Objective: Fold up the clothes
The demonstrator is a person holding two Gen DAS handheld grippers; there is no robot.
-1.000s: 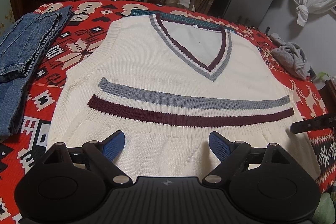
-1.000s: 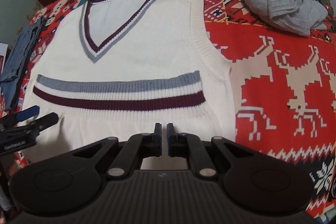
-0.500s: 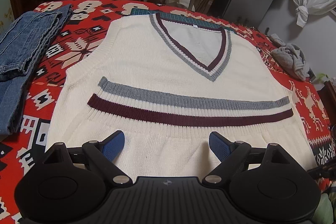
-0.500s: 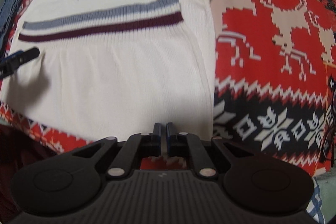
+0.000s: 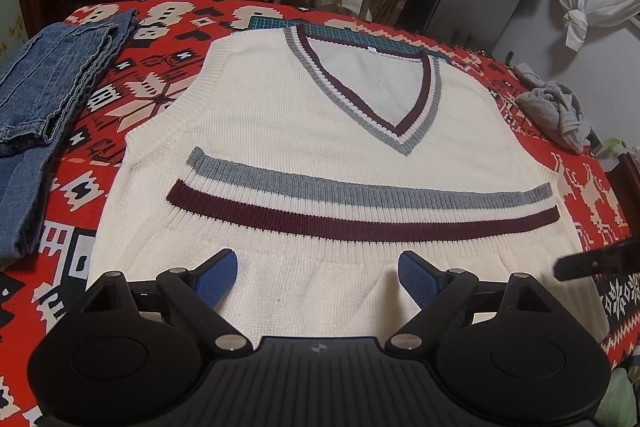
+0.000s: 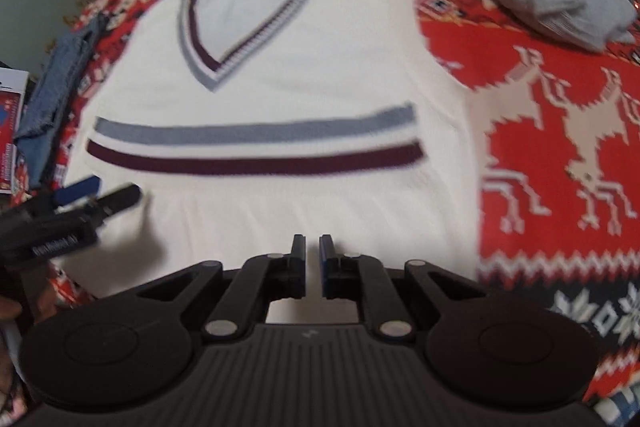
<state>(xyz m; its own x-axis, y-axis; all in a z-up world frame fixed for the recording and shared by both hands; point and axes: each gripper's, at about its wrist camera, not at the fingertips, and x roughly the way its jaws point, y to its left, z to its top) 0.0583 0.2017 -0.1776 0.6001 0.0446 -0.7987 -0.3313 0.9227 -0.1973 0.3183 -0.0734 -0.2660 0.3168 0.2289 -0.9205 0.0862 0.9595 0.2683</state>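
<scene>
A cream sleeveless V-neck vest with a grey and a maroon stripe lies flat, front up, on a red patterned cloth. My left gripper hovers open over the vest's lower left part, its blue pads wide apart and holding nothing. In the right wrist view, which is blurred, the vest fills the middle. My right gripper is shut over the hem near the right side, only a thin slit between its fingers and no cloth in it. The left gripper shows at the left edge there, and the right gripper at the right edge of the left wrist view.
Folded blue jeans lie on the cloth left of the vest. A crumpled grey garment sits at the far right. A green cutting mat peeks out under the collar. Chairs draped with clothes and a cabinet stand beyond the table.
The right gripper dipped toward the near hem half a second ago and has swung back up over the vest; its view is now motion-blurred. The left gripper has barely moved.
</scene>
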